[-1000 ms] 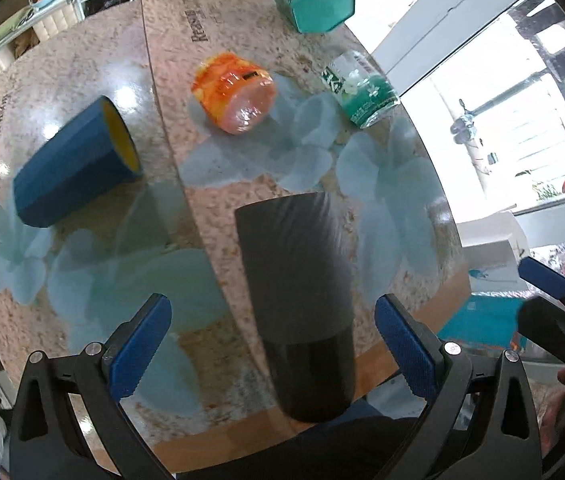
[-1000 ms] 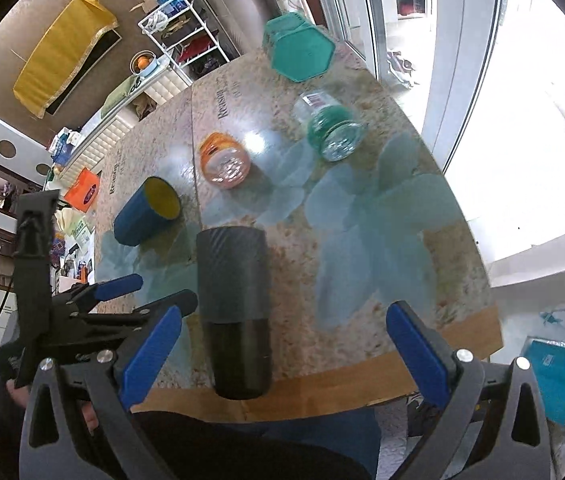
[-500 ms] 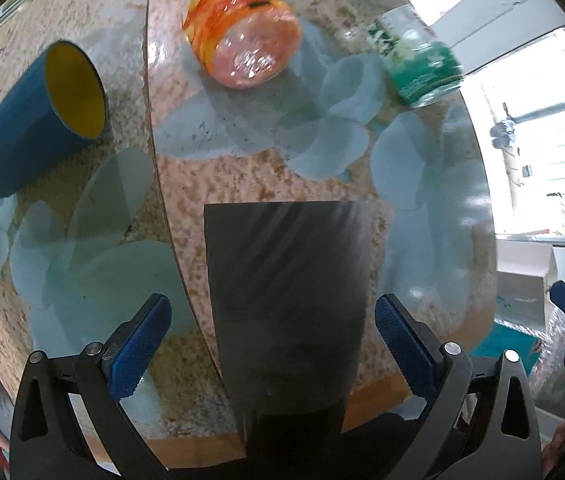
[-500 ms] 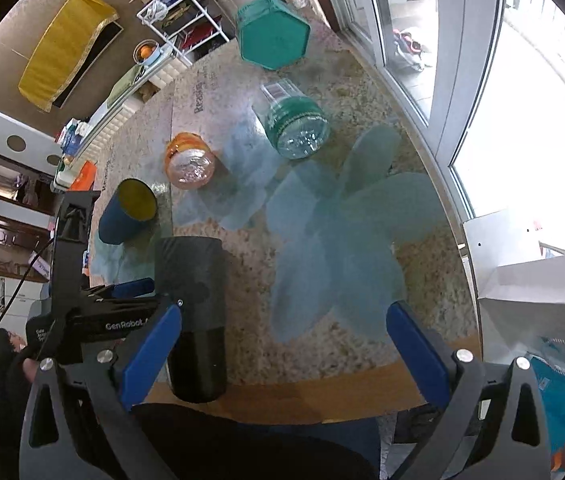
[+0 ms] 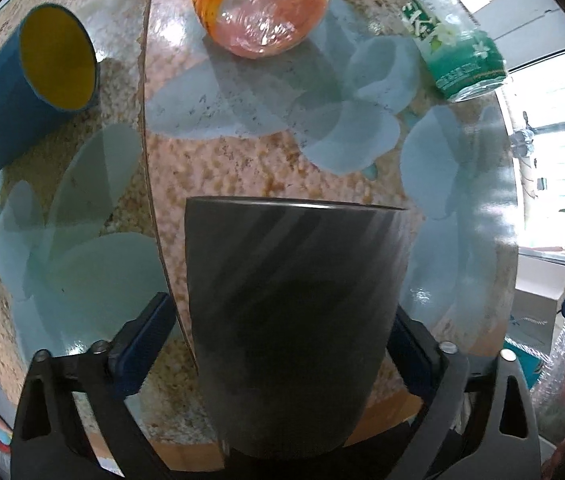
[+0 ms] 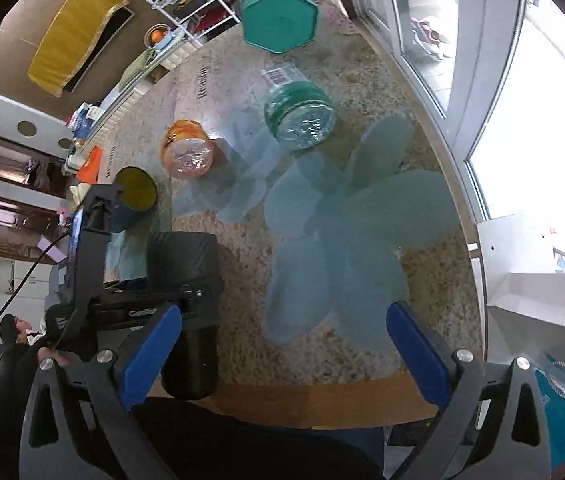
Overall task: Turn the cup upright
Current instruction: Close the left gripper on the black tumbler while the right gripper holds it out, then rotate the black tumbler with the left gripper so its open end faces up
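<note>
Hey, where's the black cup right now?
The black cup lies on its side at the near edge of the table, between the pads of the left claw. In the right wrist view it is at lower left, just below the blue cup.

Left wrist cam: low over the near edge of the desk [image 5: 266,176], looking forward along the left hand-held gripper [image 5: 282,332], very close on the black cup [image 5: 294,300], which fills the lower centre. Right wrist cam: higher and further back, off the near edge, tilted down over the right hand-held gripper [image 6: 282,344], wide view of the whole desk [image 6: 362,240] plus room and window. Shared: black cup [image 6: 186,280], blue cup [image 5: 22,92] [image 6: 132,196], orange jar [image 5: 258,4] [image 6: 186,150], green bottle [image 5: 458,46] [image 6: 298,114]. Right view also catches the left hand-held gripper [image 6: 150,300] from the side.
</note>
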The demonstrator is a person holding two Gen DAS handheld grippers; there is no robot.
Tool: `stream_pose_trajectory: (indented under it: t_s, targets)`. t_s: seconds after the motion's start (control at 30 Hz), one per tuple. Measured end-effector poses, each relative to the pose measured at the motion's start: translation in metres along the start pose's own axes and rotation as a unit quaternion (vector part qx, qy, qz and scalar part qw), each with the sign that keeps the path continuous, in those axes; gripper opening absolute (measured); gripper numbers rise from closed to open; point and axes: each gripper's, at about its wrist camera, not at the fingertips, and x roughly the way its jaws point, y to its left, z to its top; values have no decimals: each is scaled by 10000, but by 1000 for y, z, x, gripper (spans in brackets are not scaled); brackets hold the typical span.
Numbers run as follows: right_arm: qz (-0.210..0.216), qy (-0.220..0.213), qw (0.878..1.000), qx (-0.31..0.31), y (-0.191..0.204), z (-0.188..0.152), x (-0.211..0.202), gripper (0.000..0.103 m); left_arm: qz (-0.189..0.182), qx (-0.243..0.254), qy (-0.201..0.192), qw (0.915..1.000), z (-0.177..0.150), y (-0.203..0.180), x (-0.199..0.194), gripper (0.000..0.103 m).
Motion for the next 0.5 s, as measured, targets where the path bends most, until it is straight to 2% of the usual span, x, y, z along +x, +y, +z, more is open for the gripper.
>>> stream_pose_trajectory:
  t_s: [0.13, 0.23, 0.5]
  targets:
    - [-63, 2, 9999, -80, 1, 1, -1, 103, -71, -38, 106, 9999, -3, -1, 10, 85]
    - [-123, -4, 9998, -143, 2, 2, -1, 103, 43, 89, 30, 9999, -5, -6, 11, 80]
    - [-112, 34, 9997, -195, 6, 3, 5, 103, 10, 199, -92, 9998, -6, -19, 10, 80]
